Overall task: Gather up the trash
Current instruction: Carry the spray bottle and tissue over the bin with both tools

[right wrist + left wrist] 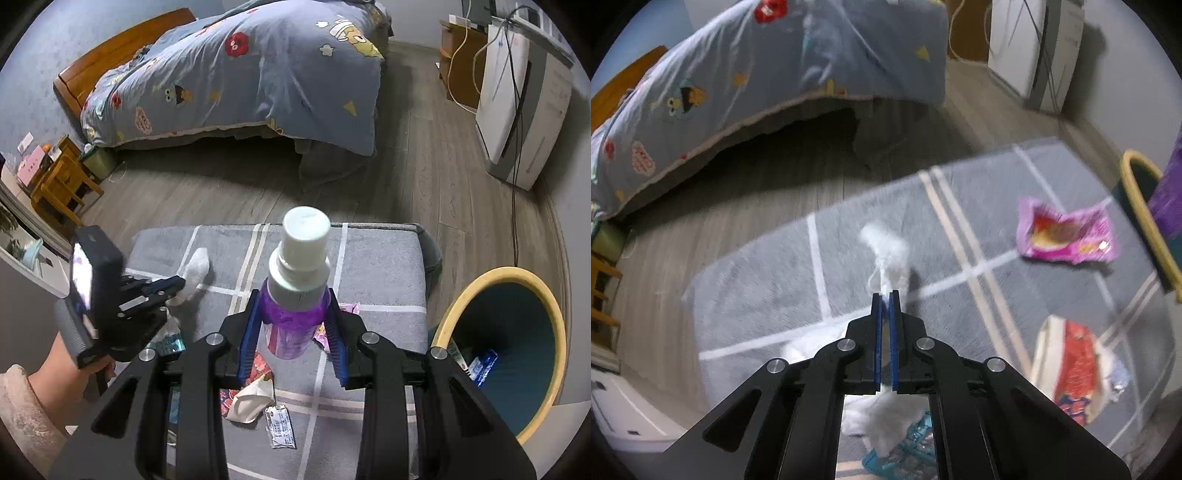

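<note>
My left gripper (885, 295) is shut on a crumpled white tissue (888, 251) and holds it above the grey rug (768, 266); it also shows in the right wrist view (179, 286) with the tissue (194, 267). My right gripper (293, 314) is shut on a purple bottle (295, 317) with a white cap (306, 229), held upright over the rug. The bin (517, 332), blue with a yellow rim, stands at the right; its rim shows in the left wrist view (1141, 206). A pink wrapper (1063, 236), a red wrapper (1075, 365) and a teal wrapper (908, 446) lie on the rug.
A bed with a blue quilt (240, 74) stands beyond the rug on wood floor. A white appliance (521, 99) with cables stands at the far right. Wooden furniture (62, 184) is at the left. A crumpled paper (251, 402) and a small sachet (280, 428) lie on the rug.
</note>
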Motion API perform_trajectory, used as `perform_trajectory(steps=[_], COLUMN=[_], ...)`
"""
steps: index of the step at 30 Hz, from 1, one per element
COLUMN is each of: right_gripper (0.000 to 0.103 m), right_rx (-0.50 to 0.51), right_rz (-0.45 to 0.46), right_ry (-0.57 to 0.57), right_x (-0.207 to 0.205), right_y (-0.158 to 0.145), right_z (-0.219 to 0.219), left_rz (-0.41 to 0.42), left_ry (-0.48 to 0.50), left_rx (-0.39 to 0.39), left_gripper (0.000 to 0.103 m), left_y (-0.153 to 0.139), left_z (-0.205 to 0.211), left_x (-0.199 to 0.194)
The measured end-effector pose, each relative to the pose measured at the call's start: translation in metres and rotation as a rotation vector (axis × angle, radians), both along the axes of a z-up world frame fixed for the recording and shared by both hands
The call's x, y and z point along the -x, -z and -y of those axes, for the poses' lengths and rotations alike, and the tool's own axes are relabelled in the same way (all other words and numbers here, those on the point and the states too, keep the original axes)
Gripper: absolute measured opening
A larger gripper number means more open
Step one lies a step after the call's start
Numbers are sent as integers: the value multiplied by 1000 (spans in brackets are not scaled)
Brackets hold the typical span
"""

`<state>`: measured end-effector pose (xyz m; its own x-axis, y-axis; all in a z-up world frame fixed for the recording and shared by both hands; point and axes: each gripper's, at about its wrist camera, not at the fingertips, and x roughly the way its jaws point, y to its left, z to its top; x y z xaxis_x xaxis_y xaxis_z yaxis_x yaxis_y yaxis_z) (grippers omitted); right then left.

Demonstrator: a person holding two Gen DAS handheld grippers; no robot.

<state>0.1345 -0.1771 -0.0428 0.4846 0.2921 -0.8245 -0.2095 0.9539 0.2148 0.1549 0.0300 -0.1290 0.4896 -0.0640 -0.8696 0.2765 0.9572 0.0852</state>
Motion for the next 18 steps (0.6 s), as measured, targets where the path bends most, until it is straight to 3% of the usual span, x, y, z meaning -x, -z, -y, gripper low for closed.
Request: perform_trajectory(steps=[12, 18], right_gripper=[33, 33], right_rx=[-53, -57], right_rz=[42, 77], right_ry=[5, 35], right_x=[9, 18], right_y=[-28, -53], right_z=[6, 29], left_rz=[145, 220], left_ry=[-50, 36], left_rx=[217, 215], left_gripper=[3, 3], left_y=[-91, -138], left_z=[-6, 28], left_x=[25, 44])
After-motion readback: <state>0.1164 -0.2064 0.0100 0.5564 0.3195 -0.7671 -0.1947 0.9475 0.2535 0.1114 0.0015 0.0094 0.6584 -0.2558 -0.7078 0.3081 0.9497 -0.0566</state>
